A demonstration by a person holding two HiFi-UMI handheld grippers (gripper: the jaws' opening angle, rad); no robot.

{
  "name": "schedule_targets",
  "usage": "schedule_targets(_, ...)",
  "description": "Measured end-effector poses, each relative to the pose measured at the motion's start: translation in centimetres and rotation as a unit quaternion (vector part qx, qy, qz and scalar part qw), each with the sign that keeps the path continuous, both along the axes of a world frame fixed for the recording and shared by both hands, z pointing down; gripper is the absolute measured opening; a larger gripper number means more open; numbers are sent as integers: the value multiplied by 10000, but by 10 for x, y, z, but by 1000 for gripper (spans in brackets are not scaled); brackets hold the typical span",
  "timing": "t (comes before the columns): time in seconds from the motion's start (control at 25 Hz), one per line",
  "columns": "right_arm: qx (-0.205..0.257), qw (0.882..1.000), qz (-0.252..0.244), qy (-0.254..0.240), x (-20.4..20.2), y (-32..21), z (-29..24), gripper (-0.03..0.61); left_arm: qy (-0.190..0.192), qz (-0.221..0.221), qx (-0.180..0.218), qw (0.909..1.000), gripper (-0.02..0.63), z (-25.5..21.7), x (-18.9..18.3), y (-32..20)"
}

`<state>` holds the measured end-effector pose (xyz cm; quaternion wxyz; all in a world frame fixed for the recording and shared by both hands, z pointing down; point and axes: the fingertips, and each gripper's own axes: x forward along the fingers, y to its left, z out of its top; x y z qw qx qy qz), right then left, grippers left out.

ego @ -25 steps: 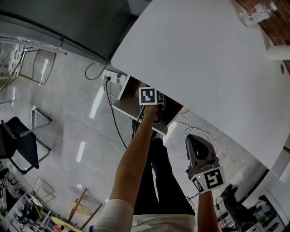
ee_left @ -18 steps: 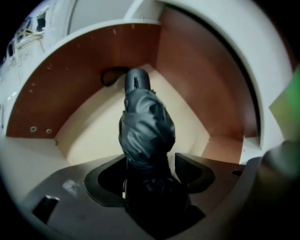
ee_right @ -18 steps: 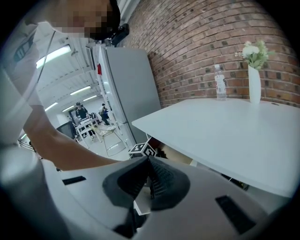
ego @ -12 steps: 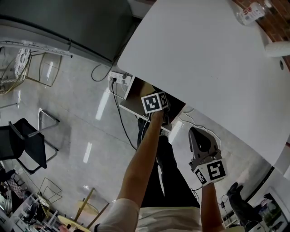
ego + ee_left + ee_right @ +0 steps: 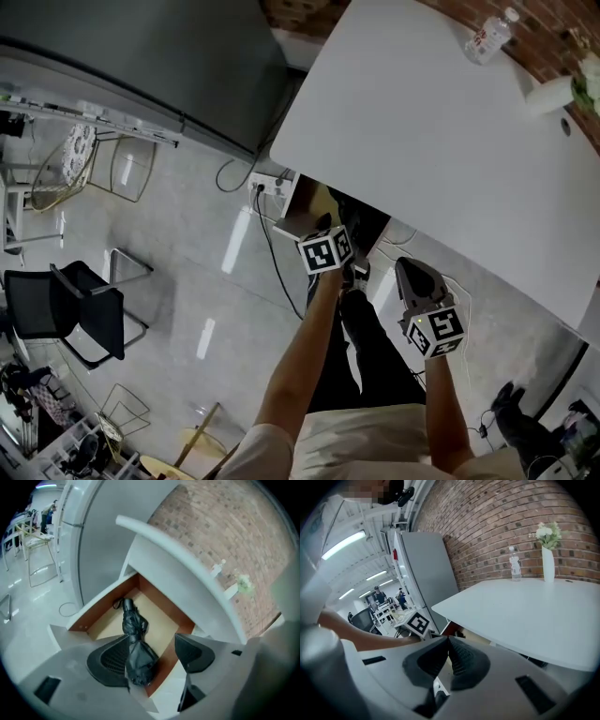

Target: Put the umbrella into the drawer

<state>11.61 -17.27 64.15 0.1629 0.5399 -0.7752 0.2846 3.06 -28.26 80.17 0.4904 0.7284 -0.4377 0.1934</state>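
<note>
Umbrella [image 5: 133,630], black and folded, lies in drawer [image 5: 164,601], free of just-opened left hand-held gripper [image 5: 152,645].

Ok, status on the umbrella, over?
Left tongs just opened, holding nothing, above the drawer. Right tongs shut, empty. Umbrella lying inside the open drawer. Nothing seen blocking.

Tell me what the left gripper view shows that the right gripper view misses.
Only the left gripper view: the open drawer with the black umbrella lying inside, seen past the left gripper, whose jaws have just opened and grip nothing. Only the right gripper view: the right gripper, jaws together, and the person's arm. Both: the white table, brick wall, bottle and flower vase.
</note>
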Motion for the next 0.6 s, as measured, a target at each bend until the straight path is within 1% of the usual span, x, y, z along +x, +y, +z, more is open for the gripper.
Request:
schedule_targets(0.12, -46, 9999, 26, -138, 1, 7, 0, 67, 194, -43, 463, 9987, 298, -32, -8, 11)
schedule_targets(0.2, -86, 9998, 8, -174, 0, 10, 1, 67, 211, 2, 718, 9972, 298, -51, -16, 20)
schedule_targets(0.32, -117, 9998, 19, -175, 0, 14, -1, 67, 81, 339, 1183, 9924, 298, -77, -22, 36)
schedule_targets(0.44, -125, 9996, 75, -232, -5, 15, -6, 67, -152, 761, 1663, 9830, 298, -97, -27, 54)
schedule_targets(0.52, -81, 9997, 50, -241, -8, 12, -9, 67, -277, 881, 1904, 9773, 298, -111, -32, 59)
schedule_targets(0.6, -40, 9996, 51, -259, -12, 11, -15, 67, -323, 881, 2075, 9737, 298, -129, -39, 66)
